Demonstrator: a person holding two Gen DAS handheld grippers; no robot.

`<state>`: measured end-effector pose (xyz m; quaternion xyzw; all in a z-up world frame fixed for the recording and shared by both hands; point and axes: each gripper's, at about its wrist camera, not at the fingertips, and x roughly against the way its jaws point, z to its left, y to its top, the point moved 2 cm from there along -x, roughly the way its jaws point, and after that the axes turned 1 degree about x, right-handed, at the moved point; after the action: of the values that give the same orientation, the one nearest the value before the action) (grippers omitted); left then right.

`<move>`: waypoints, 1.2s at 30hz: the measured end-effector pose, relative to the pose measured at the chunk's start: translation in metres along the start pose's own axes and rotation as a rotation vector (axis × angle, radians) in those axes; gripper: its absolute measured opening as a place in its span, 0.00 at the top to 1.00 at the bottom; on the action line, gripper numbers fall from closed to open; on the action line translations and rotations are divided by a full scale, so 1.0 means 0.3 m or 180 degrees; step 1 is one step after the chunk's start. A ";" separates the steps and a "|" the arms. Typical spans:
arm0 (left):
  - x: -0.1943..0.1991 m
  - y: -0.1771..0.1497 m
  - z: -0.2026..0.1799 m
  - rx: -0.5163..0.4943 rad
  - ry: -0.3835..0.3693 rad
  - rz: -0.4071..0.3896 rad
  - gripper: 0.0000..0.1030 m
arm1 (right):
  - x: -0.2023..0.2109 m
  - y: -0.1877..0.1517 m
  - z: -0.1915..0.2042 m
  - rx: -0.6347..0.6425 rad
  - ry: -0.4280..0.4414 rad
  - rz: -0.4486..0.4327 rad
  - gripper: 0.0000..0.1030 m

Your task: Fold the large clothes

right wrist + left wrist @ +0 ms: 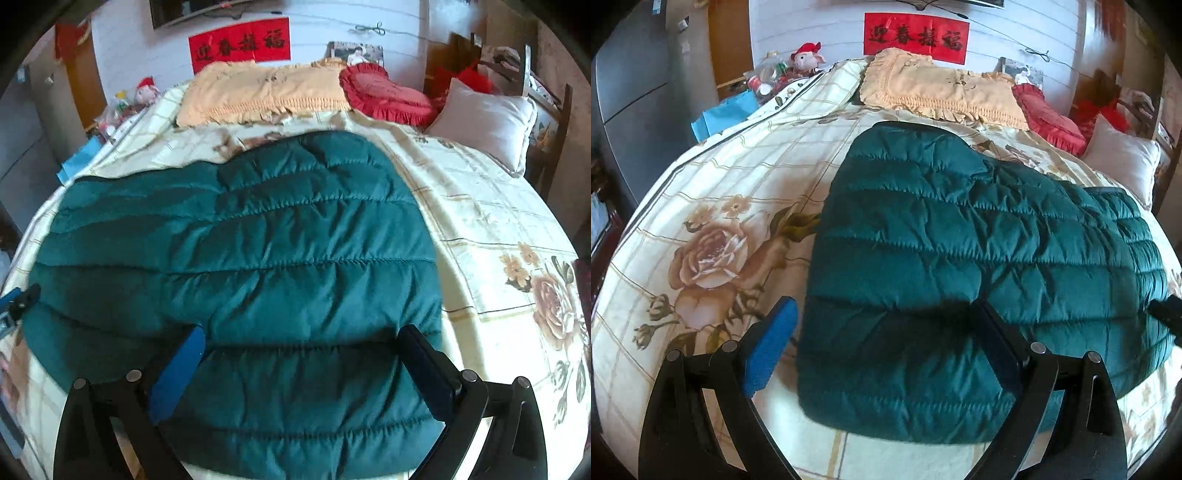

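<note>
Lying flat and already folded near the bed's (738, 177) foot edge, the green quilted jacket (960, 251) sits beneath the left gripper (886, 354) and right gripper (303, 369), both spread apart and empty, apparently poised for another fold.

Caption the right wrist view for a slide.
Open right tongs poised over a dark green quilted jacket spread on a floral bedspread.

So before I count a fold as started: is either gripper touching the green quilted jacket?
Cannot tell. Both views show open jaws over the jacket, left gripper, right gripper, but looking along the fingers reveals neither contact nor gap.
</note>
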<state>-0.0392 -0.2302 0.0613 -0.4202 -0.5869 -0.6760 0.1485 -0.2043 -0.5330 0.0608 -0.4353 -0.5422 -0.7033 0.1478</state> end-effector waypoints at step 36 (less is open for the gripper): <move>-0.136 -0.086 0.187 0.1174 -0.1537 0.0646 0.01 | -0.129 -0.089 -0.269 -0.1051 0.1310 0.0323 0.00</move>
<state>-0.0103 -0.1837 0.0113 -0.5909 -0.6729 -0.4207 0.1454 -0.2366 -0.6052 0.0113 -0.3279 -0.3562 -0.8476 0.2170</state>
